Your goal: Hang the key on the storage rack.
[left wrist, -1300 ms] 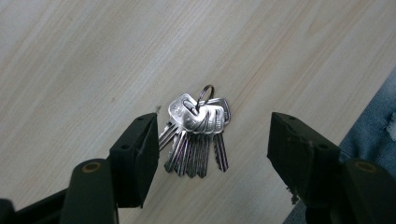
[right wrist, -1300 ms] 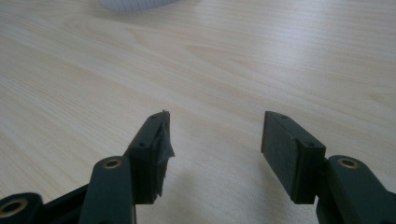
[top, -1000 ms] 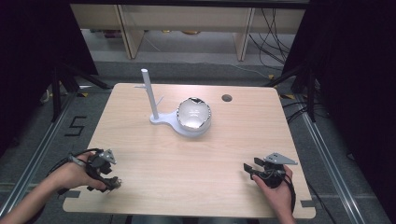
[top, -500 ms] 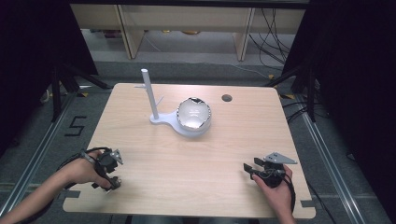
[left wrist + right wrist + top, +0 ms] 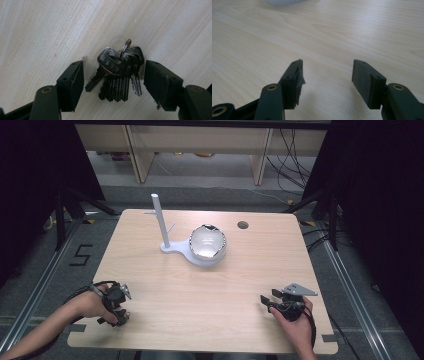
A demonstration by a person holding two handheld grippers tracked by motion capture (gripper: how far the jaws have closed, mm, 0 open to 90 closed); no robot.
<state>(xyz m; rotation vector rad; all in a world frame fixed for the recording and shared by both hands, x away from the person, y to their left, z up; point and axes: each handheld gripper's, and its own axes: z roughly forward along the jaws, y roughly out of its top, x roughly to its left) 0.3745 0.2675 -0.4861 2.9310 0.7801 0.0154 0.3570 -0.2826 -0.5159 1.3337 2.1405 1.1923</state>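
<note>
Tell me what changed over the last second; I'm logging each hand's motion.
The left tongs slid slightly right along the near table edge and tipped down over a bunch of keys, jaws open astride it, not gripping. The right tongs, white stand and bowl stayed put.

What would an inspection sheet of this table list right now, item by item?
Surface: pale wooden table, round hole near the far edge.
Job's things: bunch of metal keys on a ring, lying flat between the left gripper jaws.
Clutter: white stand with upright post; shiny silver bowl on it.
Grippers: left open around the keys; right gripper open over bare wood.
Cables: black cable by left hand.
Surroundings: dark curtains, floor cables.
</note>
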